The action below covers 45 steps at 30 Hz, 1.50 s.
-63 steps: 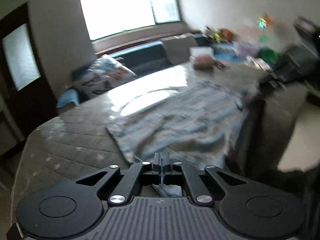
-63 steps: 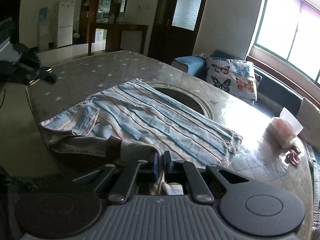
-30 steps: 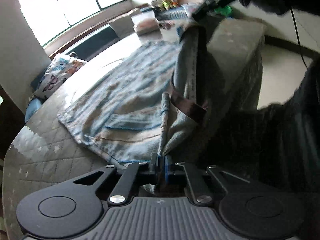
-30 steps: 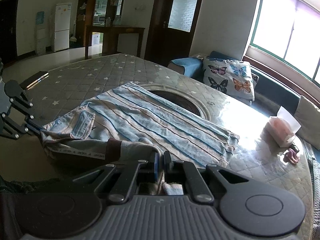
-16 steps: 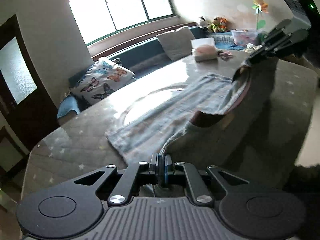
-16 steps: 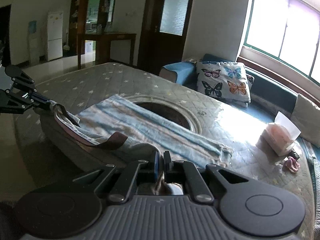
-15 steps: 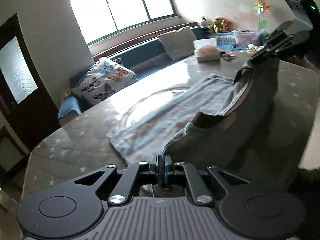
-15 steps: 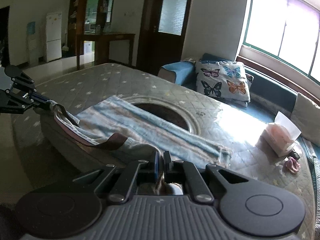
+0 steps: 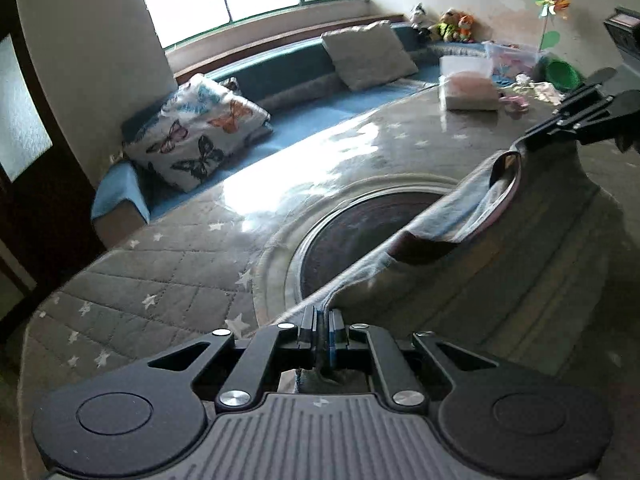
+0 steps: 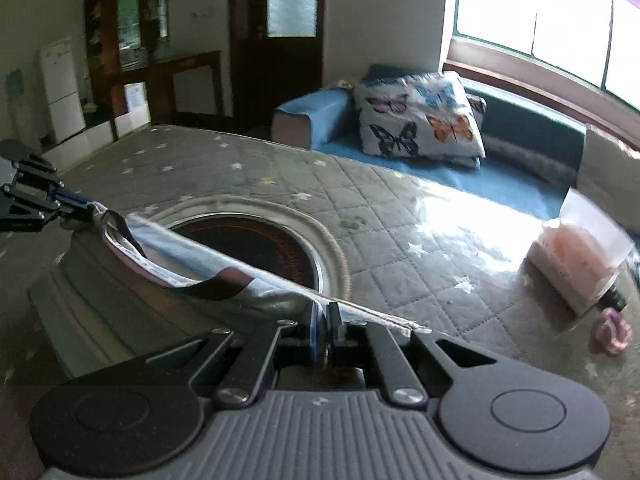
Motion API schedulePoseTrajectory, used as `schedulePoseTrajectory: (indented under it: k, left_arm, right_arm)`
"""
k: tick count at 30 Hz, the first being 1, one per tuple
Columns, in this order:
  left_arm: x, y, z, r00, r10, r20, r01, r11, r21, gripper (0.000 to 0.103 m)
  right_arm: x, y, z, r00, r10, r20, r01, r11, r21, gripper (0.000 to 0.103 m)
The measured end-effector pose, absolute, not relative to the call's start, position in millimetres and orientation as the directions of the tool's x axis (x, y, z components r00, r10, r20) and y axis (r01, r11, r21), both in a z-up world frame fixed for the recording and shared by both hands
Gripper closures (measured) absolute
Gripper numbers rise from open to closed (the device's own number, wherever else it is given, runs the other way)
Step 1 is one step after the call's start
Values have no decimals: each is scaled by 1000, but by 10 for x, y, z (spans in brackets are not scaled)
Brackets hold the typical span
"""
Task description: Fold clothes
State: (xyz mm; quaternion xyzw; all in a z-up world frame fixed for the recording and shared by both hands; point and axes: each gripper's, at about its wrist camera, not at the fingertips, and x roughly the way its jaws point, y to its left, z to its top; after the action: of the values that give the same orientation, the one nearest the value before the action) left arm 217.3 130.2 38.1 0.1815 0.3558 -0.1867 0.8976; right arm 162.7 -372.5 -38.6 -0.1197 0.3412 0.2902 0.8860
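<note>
A blue-striped garment (image 9: 492, 256) with a brown-lined waistband hangs in the air, stretched between my two grippers over the quilted table (image 9: 168, 276). My left gripper (image 9: 322, 320) is shut on one end of the waistband. My right gripper (image 10: 324, 320) is shut on the other end; it also shows at the right of the left wrist view (image 9: 568, 128). In the right wrist view the garment (image 10: 132, 280) hangs down towards me, and my left gripper (image 10: 52, 200) holds its far end at the left. The garment's lower part is hidden below the waistband.
The table has a dark round inset (image 10: 260, 248) in its middle. A tissue box (image 10: 580, 256) and a small pink item (image 10: 612, 332) sit at its right side. A butterfly cushion (image 10: 420, 120) lies on the blue window bench (image 9: 304, 76) behind.
Both grippers have lifted the garment off the table. It lay spread flat a second ago; now it hangs between them and the table's round inset is uncovered.
</note>
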Motion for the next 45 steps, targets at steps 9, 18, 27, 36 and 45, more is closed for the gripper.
schedulePoseTrajectory:
  k: [9, 18, 27, 36, 45]
  left_arm:
    - [2654, 1512, 19, 655, -158, -739, 328, 940, 90, 67]
    - [2538, 1757, 303, 725, -121, -678, 207, 977, 46, 54]
    - [2479, 1401, 194, 650, -266, -712, 336, 941, -45, 75]
    - [2771, 1539, -96, 641, -209, -738, 221, 972, -84, 79]
    - [2713, 1492, -59, 655, -180, -734, 222, 974, -41, 79]
  right_arm:
    - [2181, -3789, -820, 643, 363, -674, -445, 894, 58, 95]
    - [1952, -3832, -699, 628, 422, -654, -500, 863, 78, 94]
    - [1972, -3656, -965, 549, 444, -708, -521, 844, 125, 94]
    - [2201, -3811, -1103, 598, 403, -693, -432, 890, 145, 94]
    - [2062, -4090, -929, 662, 363, -656, -398, 911, 102, 91]
